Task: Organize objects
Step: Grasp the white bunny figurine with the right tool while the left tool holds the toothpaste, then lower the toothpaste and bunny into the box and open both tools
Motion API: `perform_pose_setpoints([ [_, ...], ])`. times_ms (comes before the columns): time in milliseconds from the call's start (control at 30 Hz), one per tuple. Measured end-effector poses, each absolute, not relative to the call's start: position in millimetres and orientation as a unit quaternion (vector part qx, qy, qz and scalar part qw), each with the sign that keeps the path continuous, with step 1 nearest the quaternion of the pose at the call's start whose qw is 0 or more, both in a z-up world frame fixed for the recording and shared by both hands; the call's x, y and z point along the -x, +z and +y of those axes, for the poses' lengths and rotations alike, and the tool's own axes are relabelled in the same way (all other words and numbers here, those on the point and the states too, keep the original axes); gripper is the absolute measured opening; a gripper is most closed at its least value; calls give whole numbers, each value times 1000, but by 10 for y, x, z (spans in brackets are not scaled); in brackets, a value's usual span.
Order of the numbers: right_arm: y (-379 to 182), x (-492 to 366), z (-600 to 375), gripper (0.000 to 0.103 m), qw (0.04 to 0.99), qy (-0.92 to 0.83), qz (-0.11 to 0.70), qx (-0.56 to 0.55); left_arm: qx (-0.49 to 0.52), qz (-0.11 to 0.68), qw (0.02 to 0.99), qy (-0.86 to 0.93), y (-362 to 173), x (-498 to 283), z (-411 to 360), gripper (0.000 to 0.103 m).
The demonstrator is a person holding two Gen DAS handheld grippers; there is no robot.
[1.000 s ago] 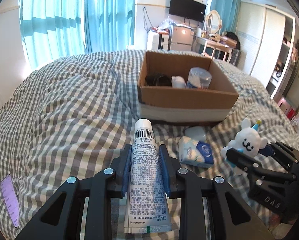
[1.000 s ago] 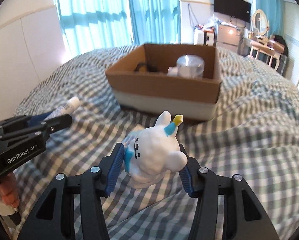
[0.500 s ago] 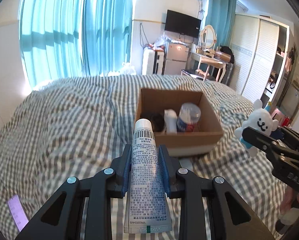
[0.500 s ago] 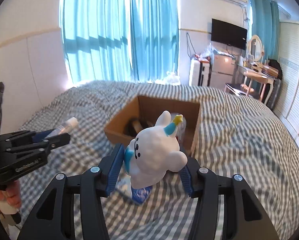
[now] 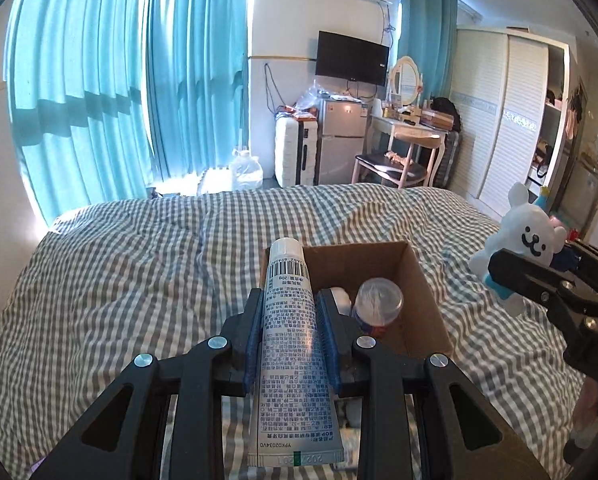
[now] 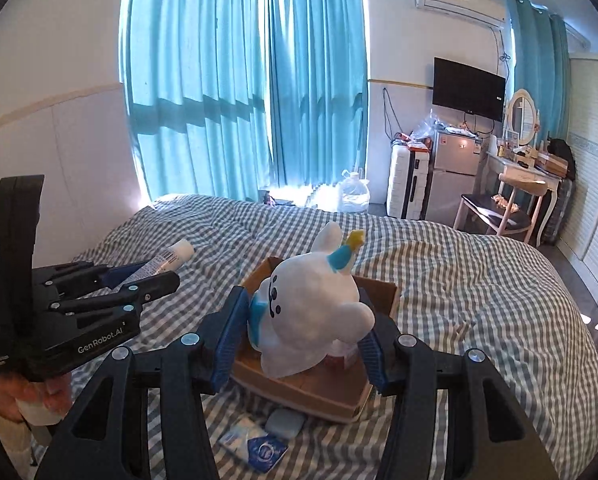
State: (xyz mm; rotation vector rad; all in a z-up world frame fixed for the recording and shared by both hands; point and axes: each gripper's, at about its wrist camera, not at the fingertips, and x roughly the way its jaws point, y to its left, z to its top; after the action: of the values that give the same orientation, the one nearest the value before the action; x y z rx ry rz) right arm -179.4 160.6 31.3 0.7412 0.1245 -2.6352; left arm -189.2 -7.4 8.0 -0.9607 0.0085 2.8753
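Tube — clamped between left fingers | bunny toy — clamped between right fingers

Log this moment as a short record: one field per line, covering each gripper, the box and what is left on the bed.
left gripper: shut on the tube, cap pointing away from the hand
right gripper: shut on the white bunny toy
box: open cardboard, on the checked bed, below both grippers
in box: clear-lidded jar, a white item beside it
on bed near box: tissue packet, small grey case
held items: both up in the air, not yet in the box
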Motion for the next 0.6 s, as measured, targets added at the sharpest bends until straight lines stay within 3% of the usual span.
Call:
perform_pose_setpoints([
  [367,-311,2666,1549,52,203,-920,54,-331,362,22,90,928,-408,2770,185,27],
  [600,-778,2847,1650,52,203,-908,47,-364,388,24,114,914,-810,2933,261,27],
])
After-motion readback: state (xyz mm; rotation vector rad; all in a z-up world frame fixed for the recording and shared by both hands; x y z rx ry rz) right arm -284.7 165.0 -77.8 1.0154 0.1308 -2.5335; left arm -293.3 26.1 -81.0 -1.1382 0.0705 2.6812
